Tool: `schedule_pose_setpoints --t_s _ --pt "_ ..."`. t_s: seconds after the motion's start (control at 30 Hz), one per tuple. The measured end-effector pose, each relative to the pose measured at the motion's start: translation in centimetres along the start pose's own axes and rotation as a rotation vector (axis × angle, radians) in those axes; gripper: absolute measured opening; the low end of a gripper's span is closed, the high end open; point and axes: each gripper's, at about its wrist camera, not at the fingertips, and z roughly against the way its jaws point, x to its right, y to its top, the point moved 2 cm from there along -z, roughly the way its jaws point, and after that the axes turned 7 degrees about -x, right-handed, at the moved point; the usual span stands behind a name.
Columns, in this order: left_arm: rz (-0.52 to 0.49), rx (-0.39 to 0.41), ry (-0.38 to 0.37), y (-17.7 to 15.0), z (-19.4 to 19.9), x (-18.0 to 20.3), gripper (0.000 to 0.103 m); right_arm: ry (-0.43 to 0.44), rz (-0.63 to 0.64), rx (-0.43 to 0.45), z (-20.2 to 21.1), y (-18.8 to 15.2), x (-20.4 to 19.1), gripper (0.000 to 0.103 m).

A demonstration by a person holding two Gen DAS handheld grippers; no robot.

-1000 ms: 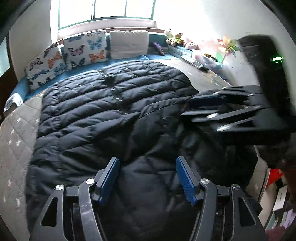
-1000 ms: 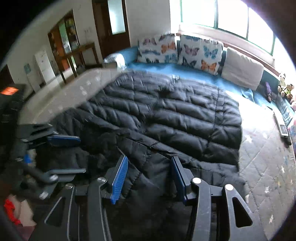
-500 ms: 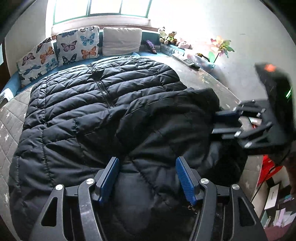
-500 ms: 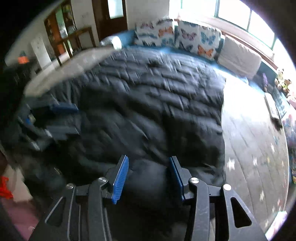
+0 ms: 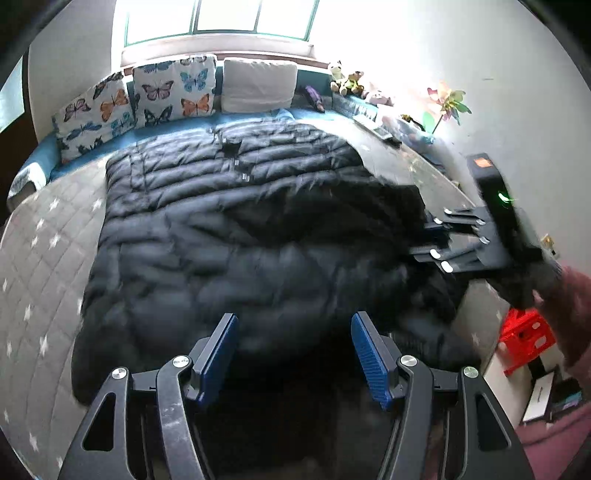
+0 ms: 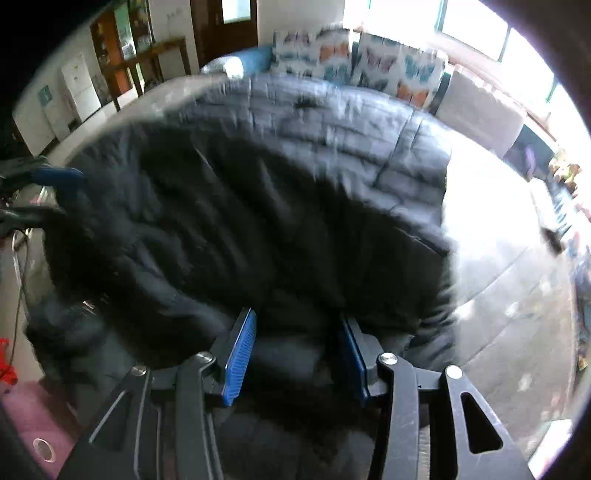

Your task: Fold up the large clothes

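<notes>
Left wrist: star-quilted bed (image 5: 40,280) under window (image 5: 221,16)

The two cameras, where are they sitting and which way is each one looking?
Left wrist: rides the left gripper, faces the window across the black coat; the right gripper shows at right.
Right wrist: rides the right gripper, faces across the coat toward the butterfly pillows.
Shared: coat, pillows, bed.

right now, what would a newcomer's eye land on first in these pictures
The big black quilted puffer coat spread across the grey star-quilted bed dominates both views. Behind it, butterfly-print cushions line the window side. Up close, the left gripper and right gripper hover open over the coat's near edge.
</notes>
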Motion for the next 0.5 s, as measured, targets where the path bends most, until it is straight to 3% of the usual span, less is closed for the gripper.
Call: schedule_pose_setpoints --t_s 0.1,0.23,0.5 --pt "-0.025 -0.044 0.008 -2.5 1.1 0.4 0.068 -0.018 0.010 0.010 1.5 0.4 -0.3 0.049" --pt "-0.049 -0.072 -0.017 -5.7 2.7 1.7 0.069 -0.086 0.132 0.057 4.7 -0.4 -2.2 0.051" --pt "-0.028 -0.187 -0.076 -9.6 0.6 4.7 0.072 -0.121 0.366 0.034 6.5 -5.5 -6.7 0.059"
